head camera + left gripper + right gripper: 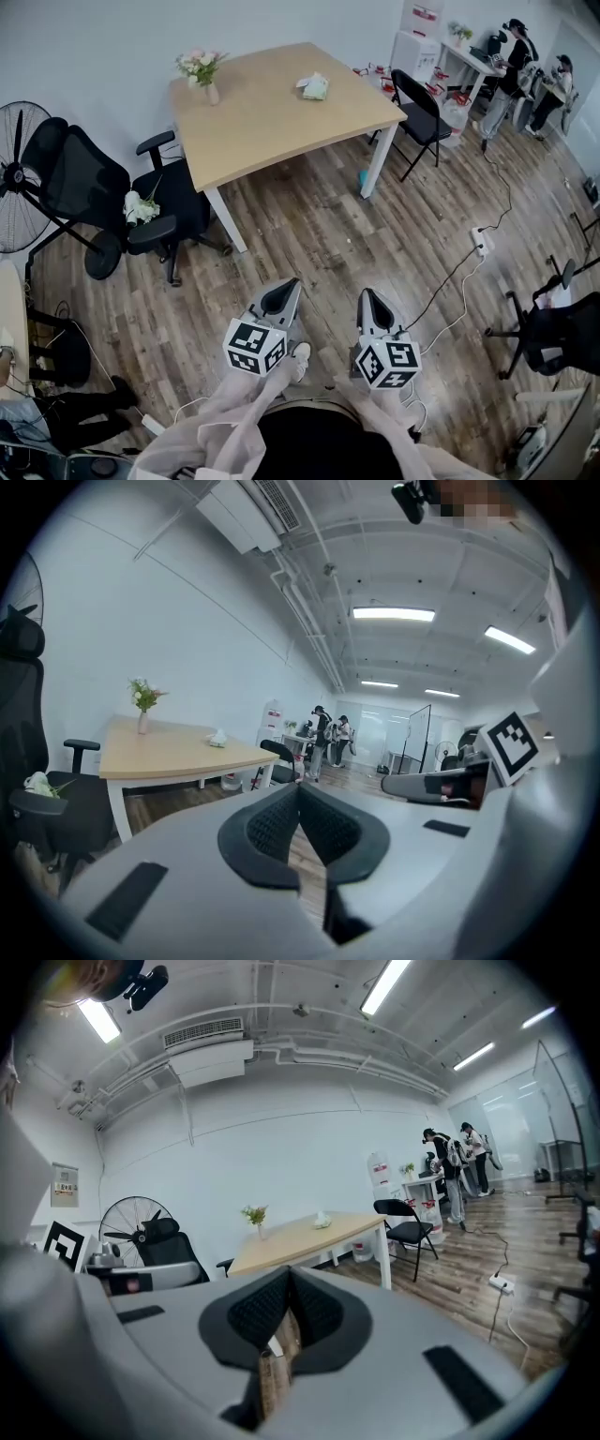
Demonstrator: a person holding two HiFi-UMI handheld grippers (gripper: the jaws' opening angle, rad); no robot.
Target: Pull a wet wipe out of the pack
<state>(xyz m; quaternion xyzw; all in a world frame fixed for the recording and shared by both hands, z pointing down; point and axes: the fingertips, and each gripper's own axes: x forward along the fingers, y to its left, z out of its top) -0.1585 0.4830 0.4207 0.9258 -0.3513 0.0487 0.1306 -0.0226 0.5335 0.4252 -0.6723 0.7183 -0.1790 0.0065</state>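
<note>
The wet wipe pack [315, 87] is a small pale green and white pack lying near the far right edge of the light wooden table [272, 122]. It is far ahead of both grippers. It shows small on the tabletop in the left gripper view [218, 739] and in the right gripper view [322, 1220]. My left gripper [286, 286] and right gripper [367, 295] are held side by side over the wooden floor, pointing towards the table. Both are shut with nothing between the jaws, as seen close up for the left gripper [298, 787] and the right gripper [289, 1272].
A vase of flowers [201, 70] stands on the table's left corner. A black office chair [103, 202] and a fan [14, 178] stand at the left. A folding chair [422, 112] stands right of the table. A power strip with cable [483, 242] lies on the floor. People [516, 66] stand at the back right.
</note>
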